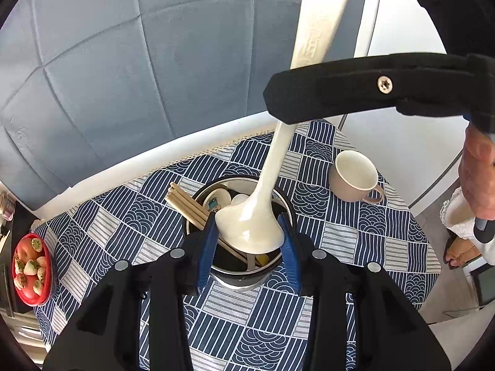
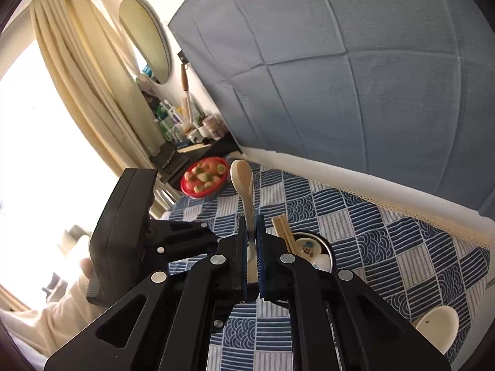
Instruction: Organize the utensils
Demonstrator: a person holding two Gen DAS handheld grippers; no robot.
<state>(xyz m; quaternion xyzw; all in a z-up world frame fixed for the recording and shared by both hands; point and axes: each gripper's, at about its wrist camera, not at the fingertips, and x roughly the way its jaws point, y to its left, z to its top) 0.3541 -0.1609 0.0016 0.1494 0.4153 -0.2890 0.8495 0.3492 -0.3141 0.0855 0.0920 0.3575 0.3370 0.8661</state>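
A dark metal utensil pot (image 1: 283,208) stands on the blue patterned tablecloth and holds wooden chopsticks (image 1: 185,205) and small ceramic spoons (image 1: 216,199). My left gripper (image 1: 249,249) is open, its blue pads either side of the pot's near rim. A large white rice paddle (image 1: 275,167) hangs head-down over the pot. My right gripper (image 2: 253,232) is shut on the paddle's handle (image 2: 244,185); its finger (image 1: 340,88) crosses the left wrist view. The pot (image 2: 324,247) shows beside the right gripper.
A beige cup (image 1: 352,174) lies tipped on the cloth, right of the pot. A red bowl of fruit (image 1: 31,269) sits at the table's left edge. A blue padded headboard (image 1: 123,61) rises behind the table. A white object (image 2: 437,327) lies at the right.
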